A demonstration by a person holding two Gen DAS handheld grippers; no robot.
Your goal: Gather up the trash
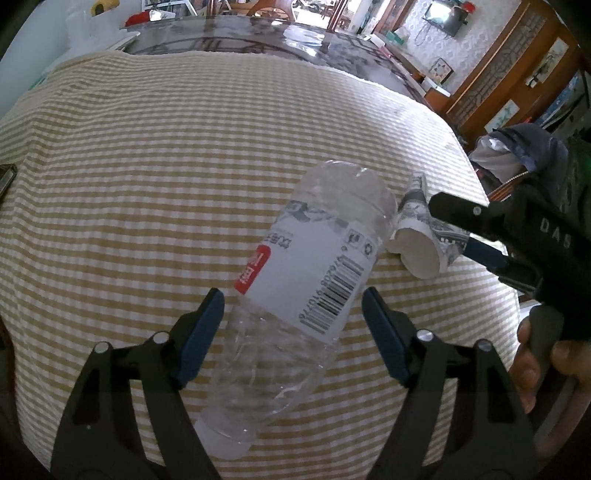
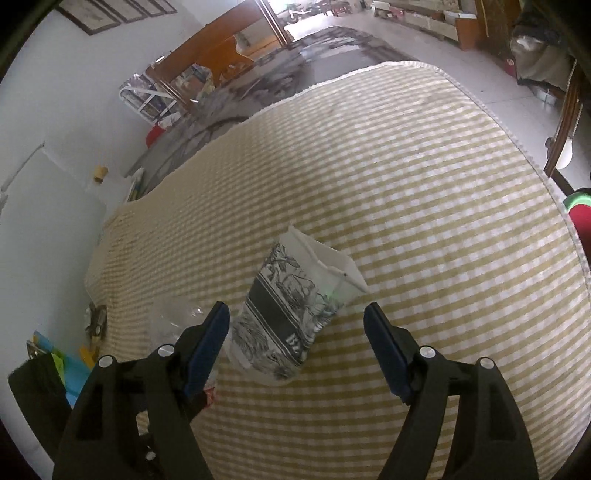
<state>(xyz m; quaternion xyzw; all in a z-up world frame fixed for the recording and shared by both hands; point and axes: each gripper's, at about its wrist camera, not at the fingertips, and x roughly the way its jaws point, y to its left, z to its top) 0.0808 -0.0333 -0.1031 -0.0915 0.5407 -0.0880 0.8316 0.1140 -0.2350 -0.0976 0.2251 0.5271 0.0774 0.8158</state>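
Left wrist view: plastic bottle (image 1: 314,280) framed by released left gripper (image 1: 293,314); paper cup (image 2: 295,314) framed by released right gripper (image 2: 297,328), checked cloth (image 2: 424,221) underneath.

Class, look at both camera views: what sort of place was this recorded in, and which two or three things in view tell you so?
Most likely a lived-in home, perhaps a dining or living room. A checked tablecloth covers a glossy dark table, framed pictures hang on the wall, and carved wooden furniture stands behind.

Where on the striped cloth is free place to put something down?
Free: the cloth left of and beyond the bottle; also right of the cup. Crowded: the near edge, where bottle and cup lie side by side.
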